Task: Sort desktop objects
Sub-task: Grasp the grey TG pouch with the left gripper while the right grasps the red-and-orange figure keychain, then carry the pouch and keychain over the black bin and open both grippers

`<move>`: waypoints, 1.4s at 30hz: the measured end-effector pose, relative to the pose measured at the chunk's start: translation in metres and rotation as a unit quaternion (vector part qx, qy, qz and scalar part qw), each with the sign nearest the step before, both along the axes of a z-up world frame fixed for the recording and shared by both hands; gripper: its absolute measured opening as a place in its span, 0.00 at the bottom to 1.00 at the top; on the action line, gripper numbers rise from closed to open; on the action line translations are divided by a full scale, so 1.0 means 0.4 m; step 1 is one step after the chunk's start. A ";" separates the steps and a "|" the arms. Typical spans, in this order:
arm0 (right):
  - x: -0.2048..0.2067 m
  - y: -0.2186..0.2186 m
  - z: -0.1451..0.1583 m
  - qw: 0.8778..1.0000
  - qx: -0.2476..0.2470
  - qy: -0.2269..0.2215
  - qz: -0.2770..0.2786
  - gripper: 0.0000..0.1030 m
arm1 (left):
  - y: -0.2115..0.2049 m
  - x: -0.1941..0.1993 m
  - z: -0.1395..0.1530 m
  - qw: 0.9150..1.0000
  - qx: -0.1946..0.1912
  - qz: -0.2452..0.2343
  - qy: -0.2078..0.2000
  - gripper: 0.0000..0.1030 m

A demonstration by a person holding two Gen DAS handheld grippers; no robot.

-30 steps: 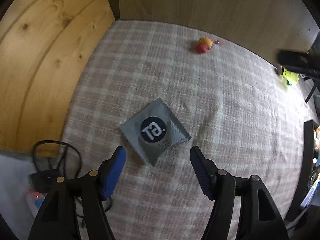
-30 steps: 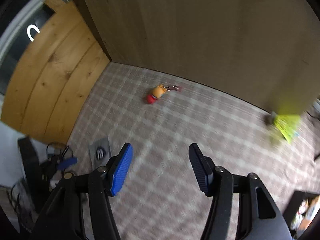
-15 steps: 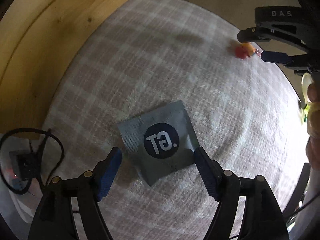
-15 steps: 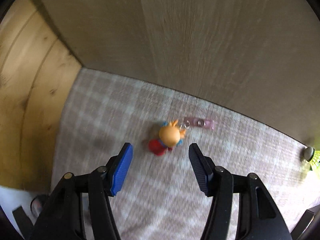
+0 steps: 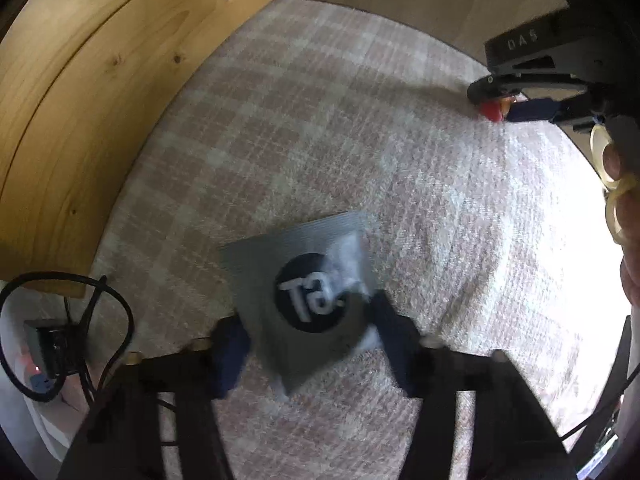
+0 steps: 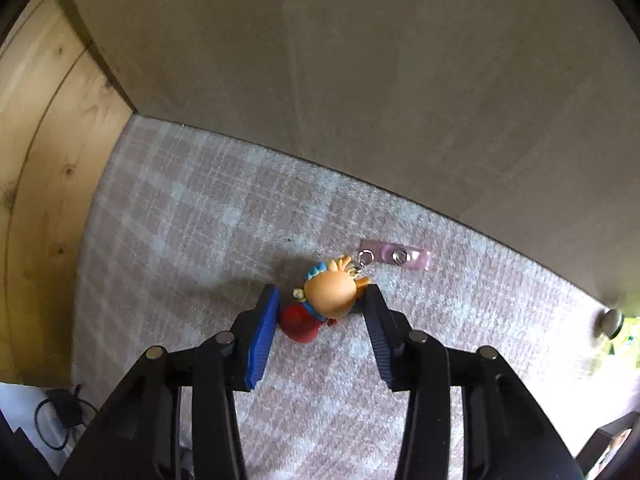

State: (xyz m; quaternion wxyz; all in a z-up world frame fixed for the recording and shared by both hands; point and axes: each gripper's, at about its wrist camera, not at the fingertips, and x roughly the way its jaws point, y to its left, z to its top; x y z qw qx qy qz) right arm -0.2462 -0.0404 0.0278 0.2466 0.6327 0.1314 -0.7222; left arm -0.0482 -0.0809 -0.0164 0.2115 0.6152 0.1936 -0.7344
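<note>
A grey square pouch [image 5: 296, 276] with a dark round logo lies on the checked cloth [image 5: 340, 140]. My left gripper [image 5: 308, 340] is open with its blurred blue fingers on either side of the pouch's near end. A small toy figure keychain [image 6: 326, 300] with an orange head, red body and pink tag [image 6: 400, 257] lies near the back wall. My right gripper [image 6: 320, 312] is open and straddles the figure, fingers [image 6: 262, 332] close beside it. From the left wrist view the right gripper [image 5: 520, 100] shows over the figure's red part [image 5: 492, 110].
Wooden panels [image 5: 80, 100] wall the left side and a grey-brown wall [image 6: 400, 80] stands at the back. Black cables and a small device [image 5: 52, 344] lie off the cloth's left edge. A yellow-green item [image 6: 628, 332] with a round knob lies at far right.
My left gripper has dropped forward so the pouch now lies between its fingers. My right gripper has moved down and forward around the toy figure, and its fingers have narrowed toward it.
</note>
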 end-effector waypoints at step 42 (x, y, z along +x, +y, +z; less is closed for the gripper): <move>0.373 0.922 0.312 0.986 -0.097 0.055 -0.128 0.40 | 0.584 0.006 0.327 0.968 0.059 -0.206 0.129 0.11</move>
